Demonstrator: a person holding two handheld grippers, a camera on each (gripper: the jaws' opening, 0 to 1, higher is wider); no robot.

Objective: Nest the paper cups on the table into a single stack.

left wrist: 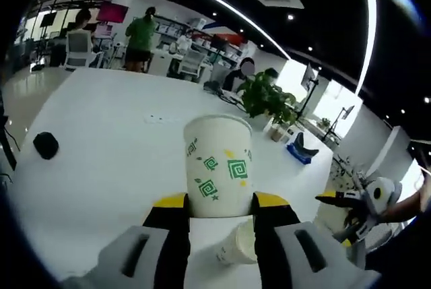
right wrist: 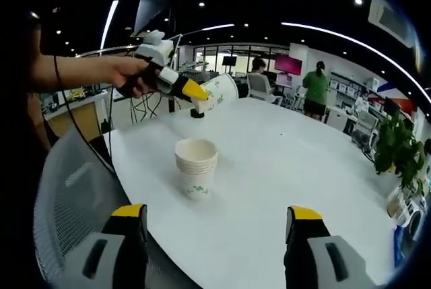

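A white paper cup with green spiral marks (left wrist: 217,168) stands upright between the yellow-tipped jaws of my left gripper (left wrist: 221,201), which is shut on its lower part. Below it lies the rim of the cup stack (left wrist: 237,243). In the right gripper view the stack of nested cups (right wrist: 196,166) stands on the white table (right wrist: 283,168), ahead and left of centre. My right gripper (right wrist: 219,218) is open and holds nothing, short of the stack. A hand holds the left gripper (right wrist: 195,93) with its cup (right wrist: 221,90) above and behind the stack. The right gripper (left wrist: 337,198) shows at the right edge.
A small black object (left wrist: 46,145) lies at the table's left side. A potted plant (left wrist: 266,97) and a blue item (left wrist: 300,151) stand at the far end. A grey mesh chair (right wrist: 74,195) stands at the near table edge. People stand at desks in the background.
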